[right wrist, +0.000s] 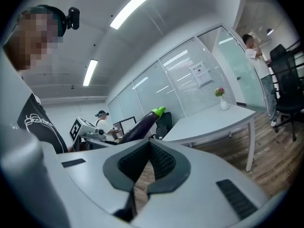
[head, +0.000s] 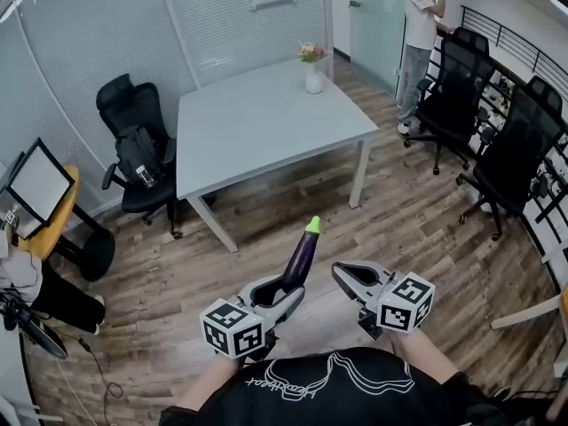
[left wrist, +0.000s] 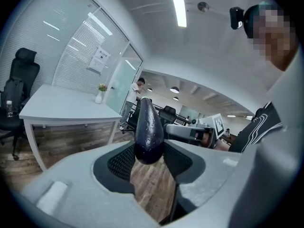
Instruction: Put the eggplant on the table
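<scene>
Bottom middle of the head view, the left gripper (head: 286,293) is clamped on the fat end of the eggplant (head: 302,254), which sticks up in the air green tip first, so it's easy to carry. Just right of it, the right gripper (head: 341,276) has its jaws pressed together on nothing, probably just not needed. The pale surface (head: 257,122) it's meant for sits well apart, upper middle, bare except for a vase (head: 313,78).
</scene>
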The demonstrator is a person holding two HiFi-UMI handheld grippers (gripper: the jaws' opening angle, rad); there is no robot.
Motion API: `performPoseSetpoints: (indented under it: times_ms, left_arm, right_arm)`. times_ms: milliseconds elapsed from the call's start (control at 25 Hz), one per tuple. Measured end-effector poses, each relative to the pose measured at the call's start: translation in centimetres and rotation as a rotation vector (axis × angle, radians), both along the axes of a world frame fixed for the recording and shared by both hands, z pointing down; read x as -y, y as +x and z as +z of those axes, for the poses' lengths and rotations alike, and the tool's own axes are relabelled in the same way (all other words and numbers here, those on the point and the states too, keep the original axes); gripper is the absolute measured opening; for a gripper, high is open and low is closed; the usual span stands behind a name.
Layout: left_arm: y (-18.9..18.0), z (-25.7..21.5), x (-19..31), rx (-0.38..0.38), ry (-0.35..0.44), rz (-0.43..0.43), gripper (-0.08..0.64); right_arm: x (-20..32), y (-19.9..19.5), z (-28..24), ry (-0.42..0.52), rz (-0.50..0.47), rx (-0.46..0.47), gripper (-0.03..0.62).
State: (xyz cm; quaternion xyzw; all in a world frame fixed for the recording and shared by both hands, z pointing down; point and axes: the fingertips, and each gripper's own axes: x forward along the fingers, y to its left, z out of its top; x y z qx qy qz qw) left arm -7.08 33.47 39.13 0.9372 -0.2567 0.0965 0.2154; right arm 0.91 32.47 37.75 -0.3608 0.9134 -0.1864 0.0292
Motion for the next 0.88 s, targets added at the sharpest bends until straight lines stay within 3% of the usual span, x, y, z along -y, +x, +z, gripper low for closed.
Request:
performPoseSetpoints:
  times_ms: [600, 880]
  left_arm:
    - [9.1, -1.1, 2.5, -0.011, 0.077, 0.047, 0.192]
    - [10.3, -0.2, 4.3, -0.009, 0.047, 0.063, 0.192]
  right_arm:
    - [1.2, 9.9, -0.5, 0.037, 0.076, 0.025, 0.009]
    - [3.1, 10.4, 1.4, -0.011, 0.058, 0.035, 0.009]
